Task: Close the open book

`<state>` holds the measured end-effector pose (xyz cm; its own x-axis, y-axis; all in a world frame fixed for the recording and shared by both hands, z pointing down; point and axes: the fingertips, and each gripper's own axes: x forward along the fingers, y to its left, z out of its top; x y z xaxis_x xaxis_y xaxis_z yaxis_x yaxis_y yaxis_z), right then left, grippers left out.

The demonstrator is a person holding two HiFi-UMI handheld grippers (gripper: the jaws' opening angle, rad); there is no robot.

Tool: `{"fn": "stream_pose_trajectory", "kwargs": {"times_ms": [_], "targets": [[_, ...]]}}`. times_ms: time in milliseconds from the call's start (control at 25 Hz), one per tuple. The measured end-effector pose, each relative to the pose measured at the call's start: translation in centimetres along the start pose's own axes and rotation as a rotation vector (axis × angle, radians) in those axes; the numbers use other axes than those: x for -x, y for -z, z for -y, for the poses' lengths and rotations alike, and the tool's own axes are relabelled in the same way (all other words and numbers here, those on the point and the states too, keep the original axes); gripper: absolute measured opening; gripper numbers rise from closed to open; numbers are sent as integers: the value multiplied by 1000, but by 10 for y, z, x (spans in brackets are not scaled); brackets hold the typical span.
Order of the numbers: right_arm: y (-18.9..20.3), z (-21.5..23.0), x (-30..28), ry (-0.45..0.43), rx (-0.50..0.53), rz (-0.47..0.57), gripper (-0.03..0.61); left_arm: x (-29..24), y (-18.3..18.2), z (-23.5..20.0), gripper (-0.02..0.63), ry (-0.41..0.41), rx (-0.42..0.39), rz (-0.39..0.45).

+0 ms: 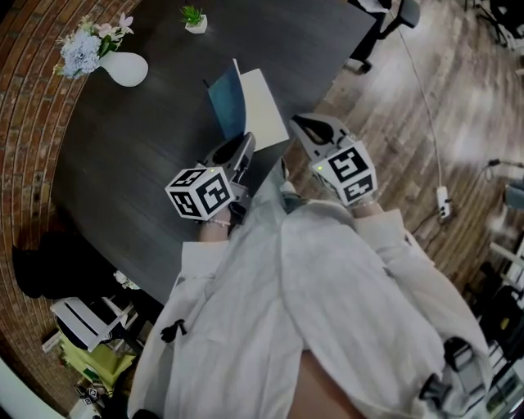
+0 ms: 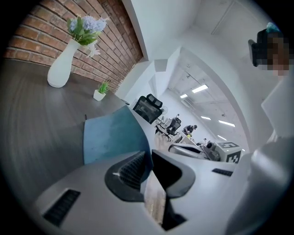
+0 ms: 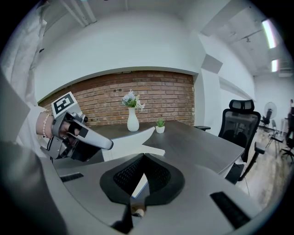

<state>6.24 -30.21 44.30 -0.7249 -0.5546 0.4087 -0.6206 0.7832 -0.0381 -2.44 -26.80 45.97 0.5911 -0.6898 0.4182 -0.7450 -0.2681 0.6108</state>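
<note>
1. Book [image 1: 260, 105]: upper centre of the head view, on a dark table [image 1: 123, 147], half open.
2. Blue cover [image 2: 112, 137] is raised, tilted over a white page [image 1: 266, 98].
3. Left gripper [image 2: 149, 158]: jaws narrow, pinching the cover's edge.
4. Right gripper [image 3: 143, 158]: jaws together, empty, just right of the book.

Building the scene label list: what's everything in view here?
table: 1, dark grey, left and centre of head view
book: 1, blue cover, white pages, part open, table's near edge
vase: 1, white, holds flowers, far left of table
plant: 1, green in white pot, far side of table
chair: 1, black, beyond table
power strip: 1, white, wood floor at right
left gripper: 1, grey, shut on book's cover
right gripper: 1, grey, shut, right of book
sleeves: 2, white, bottom of head view
</note>
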Motion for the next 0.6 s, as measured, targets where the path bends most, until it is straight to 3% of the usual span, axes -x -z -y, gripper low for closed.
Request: {"fn": "stream_pose_trajectory", "kwargs": {"times_ms": [600], "targets": [[25, 3, -10, -3, -62, -84, 6, -46, 27, -2, 48, 36, -76, -169]]}}
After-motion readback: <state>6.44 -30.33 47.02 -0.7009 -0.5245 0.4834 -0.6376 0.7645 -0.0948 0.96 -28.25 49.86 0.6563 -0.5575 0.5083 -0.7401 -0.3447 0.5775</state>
